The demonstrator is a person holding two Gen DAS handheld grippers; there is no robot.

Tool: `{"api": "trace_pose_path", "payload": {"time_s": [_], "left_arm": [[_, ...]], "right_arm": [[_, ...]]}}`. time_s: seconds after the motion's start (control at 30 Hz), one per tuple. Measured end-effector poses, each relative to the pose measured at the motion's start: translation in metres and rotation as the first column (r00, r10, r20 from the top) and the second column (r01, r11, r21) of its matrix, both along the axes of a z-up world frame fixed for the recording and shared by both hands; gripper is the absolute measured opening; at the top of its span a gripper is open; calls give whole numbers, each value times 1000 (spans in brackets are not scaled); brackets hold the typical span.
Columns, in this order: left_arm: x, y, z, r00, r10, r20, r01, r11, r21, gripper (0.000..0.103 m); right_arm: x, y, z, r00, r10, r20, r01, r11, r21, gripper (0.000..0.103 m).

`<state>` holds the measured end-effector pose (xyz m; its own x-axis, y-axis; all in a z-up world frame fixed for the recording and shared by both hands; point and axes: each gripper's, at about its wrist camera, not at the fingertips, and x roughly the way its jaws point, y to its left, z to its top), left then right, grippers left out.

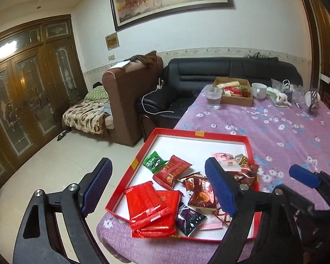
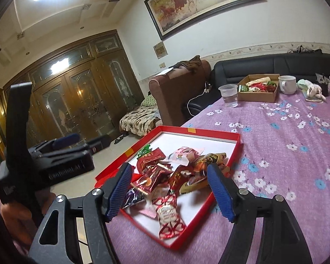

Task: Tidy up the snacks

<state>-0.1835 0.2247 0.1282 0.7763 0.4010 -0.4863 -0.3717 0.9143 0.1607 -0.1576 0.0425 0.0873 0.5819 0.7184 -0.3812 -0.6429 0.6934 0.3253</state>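
Note:
A red tray (image 1: 200, 133) with a white floor sits at the near corner of the purple flowered table. Several snack packets lie loose in it: red packets (image 1: 147, 204), a green one (image 1: 154, 161), a dark purple one (image 1: 189, 219), a brown cookie packet (image 1: 200, 192) and a pink one (image 1: 225, 160). My left gripper (image 1: 158, 187) hangs open above the tray's near side, nothing between its fingers. My right gripper (image 2: 169, 192) is open too, over the same tray (image 2: 209, 131) and above a round red-and-white sweet (image 2: 168, 216), holding nothing.
At the table's far end stand a cardboard box (image 1: 235, 100) with more snacks, a plastic cup of water (image 1: 213, 98) and a white mug (image 1: 259, 90). A black sofa (image 1: 231, 70) and a brown armchair (image 1: 129, 101) stand beyond the table's left edge.

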Motion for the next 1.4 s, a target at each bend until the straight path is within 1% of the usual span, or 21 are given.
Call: {"api": "trace_pose_path", "payload": {"time_s": [0.23, 0.33, 0.4, 0.5, 0.6, 0.77, 1.4], "left_arm": [[-25, -10, 5, 1000, -4, 21, 4, 1000, -24, 88], [-34, -14, 3, 1000, -20, 15, 21, 999, -35, 88], [-37, -16, -2, 999, -34, -6, 33, 999, -43, 88], [-38, -19, -11, 998, -44, -44, 42, 998, -51, 88], [-39, -13, -17, 998, -20, -62, 15, 998, -69, 88], [-41, -6, -20, 998, 2, -68, -7, 997, -71, 88], [-36, 8, -26, 997, -7, -76, 0, 995, -96, 88]], "right_arm": [[-20, 0, 5, 1000, 10, 28, -10, 1000, -16, 73], [-27, -1, 7, 999, 14, 37, -14, 1000, -18, 73], [-30, 0, 8, 999, 18, 41, -17, 1000, -24, 73], [-33, 1, 8, 999, 21, 45, -19, 999, -32, 73], [-36, 4, 7, 999, 23, 44, -22, 999, -41, 73], [-38, 10, 4, 999, 32, 41, -29, 998, -61, 73], [-36, 26, -2, 998, 52, 34, -48, 994, -95, 73]]}}
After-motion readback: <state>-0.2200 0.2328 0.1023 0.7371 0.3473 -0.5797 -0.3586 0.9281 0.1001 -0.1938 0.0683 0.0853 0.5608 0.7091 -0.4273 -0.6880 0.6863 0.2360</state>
